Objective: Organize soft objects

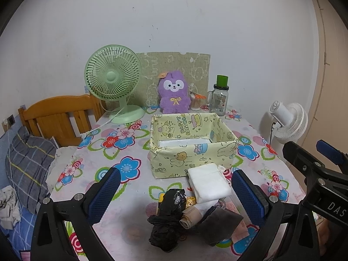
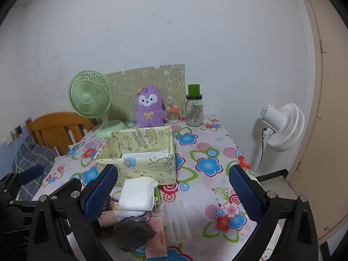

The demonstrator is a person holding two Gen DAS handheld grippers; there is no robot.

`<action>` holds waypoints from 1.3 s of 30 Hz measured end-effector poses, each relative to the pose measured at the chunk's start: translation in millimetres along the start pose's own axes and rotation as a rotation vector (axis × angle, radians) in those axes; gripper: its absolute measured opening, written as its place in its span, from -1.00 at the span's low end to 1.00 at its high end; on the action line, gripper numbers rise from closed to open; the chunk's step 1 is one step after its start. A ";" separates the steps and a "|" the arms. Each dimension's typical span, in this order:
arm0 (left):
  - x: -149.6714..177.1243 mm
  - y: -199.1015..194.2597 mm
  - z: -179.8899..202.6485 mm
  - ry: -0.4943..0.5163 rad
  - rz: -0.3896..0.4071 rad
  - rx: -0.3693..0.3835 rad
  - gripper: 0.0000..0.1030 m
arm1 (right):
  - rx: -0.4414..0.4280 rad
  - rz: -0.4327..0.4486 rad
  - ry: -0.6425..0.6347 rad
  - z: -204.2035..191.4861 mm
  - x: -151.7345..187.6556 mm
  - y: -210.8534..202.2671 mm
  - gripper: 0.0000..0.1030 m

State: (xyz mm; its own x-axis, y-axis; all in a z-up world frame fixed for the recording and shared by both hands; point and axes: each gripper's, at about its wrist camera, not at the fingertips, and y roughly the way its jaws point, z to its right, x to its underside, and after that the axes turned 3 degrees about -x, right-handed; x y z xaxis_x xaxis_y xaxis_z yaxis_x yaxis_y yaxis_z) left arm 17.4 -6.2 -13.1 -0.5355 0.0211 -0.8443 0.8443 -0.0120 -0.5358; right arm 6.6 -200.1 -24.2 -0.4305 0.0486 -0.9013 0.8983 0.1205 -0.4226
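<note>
A pile of soft items lies on the flowered tablecloth before a pale yellow cartoon-print box (image 1: 191, 152) (image 2: 139, 165). In the pile are a folded white cloth (image 1: 208, 184) (image 2: 137, 195), a crumpled black plastic bag (image 1: 167, 217), a beige roll (image 1: 189, 217) (image 2: 107, 217) and a dark grey cloth (image 1: 219, 221) (image 2: 132, 232). My left gripper (image 1: 176, 195) hangs open above the pile, nothing between its blue pads. My right gripper (image 2: 174, 193) is open too, over the pile's right side, holding nothing. It shows at the right edge of the left wrist view as the right gripper (image 1: 322, 167).
A purple plush toy (image 1: 174, 94) (image 2: 149, 106), a green fan (image 1: 113, 80) (image 2: 91, 100), a glass jar with green lid (image 1: 219, 100) (image 2: 194, 108) and a small swab pot stand behind the box. A white fan (image 2: 280, 126) stands off the table's right edge; a wooden headboard (image 1: 58, 117) on the left.
</note>
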 end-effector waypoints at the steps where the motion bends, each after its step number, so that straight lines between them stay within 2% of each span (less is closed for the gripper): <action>1: 0.2 1.2 0.5 0.001 -0.002 0.001 0.98 | 0.002 0.001 -0.004 0.0 0.2 0.9 0.98; 15: 7.4 20.0 1.6 0.010 -0.036 0.007 0.90 | 0.008 -0.038 -0.031 0.1 9.5 22.6 0.88; 39: 33.8 76.7 -1.6 0.058 -0.198 0.008 0.83 | -0.007 -0.198 -0.025 -5.7 39.2 83.3 0.88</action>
State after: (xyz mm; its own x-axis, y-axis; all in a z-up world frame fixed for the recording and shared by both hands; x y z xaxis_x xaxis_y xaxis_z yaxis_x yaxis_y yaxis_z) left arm 64.1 -4.8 -82.7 -0.6887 0.0812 -0.7205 0.7223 -0.0098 -0.6915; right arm 64.0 -182.5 -94.2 -0.5965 -0.0016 -0.8026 0.7954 0.1324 -0.5915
